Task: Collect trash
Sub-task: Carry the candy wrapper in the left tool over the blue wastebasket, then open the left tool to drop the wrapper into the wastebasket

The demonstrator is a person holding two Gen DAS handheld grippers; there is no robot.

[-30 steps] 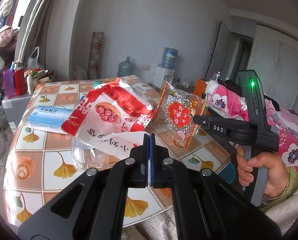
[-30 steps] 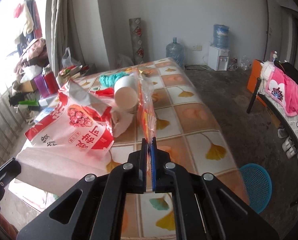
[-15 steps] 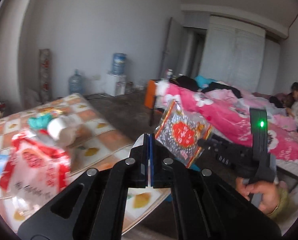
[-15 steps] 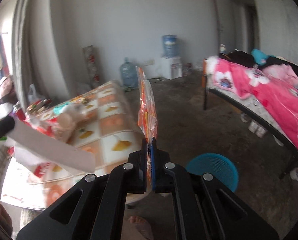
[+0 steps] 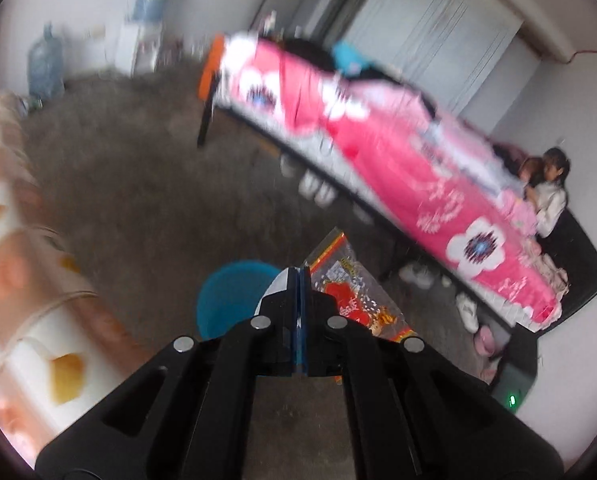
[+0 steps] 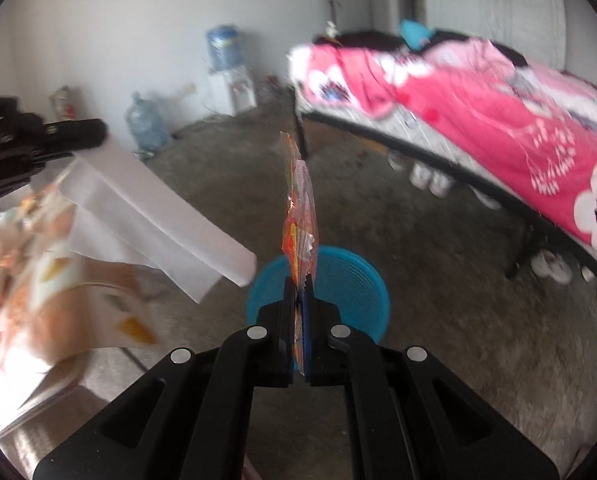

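Room: bare grey concrete floor (image 6: 438,240), pale walls, a bed with a pink flowered quilt (image 6: 498,112) along one side, a water dispenser (image 6: 230,76) and a loose water jug (image 6: 144,124) by the far wall.
Table: patterned tablecloth (image 5: 26,320) at the left edge of both views, badly blurred.
Basket: blue round plastic basket (image 6: 350,280) on the floor beside the table; its inside is mostly hidden behind the fingers, so its contents cannot be made out.
Right gripper (image 6: 299,300): pressed together on a clear snack wrapper (image 6: 300,216) with red and orange print, seen edge-on here and standing up from the pads, directly above the basket.
Left gripper (image 5: 298,280): pinching a white sheet of paper (image 6: 146,208); in its own view only a white sliver shows beside the fingers. The paper hangs slanting down toward the basket's rim.
Hard to see: shoes under the bed, a seated person (image 5: 550,192) at the far end, all smeared by motion.
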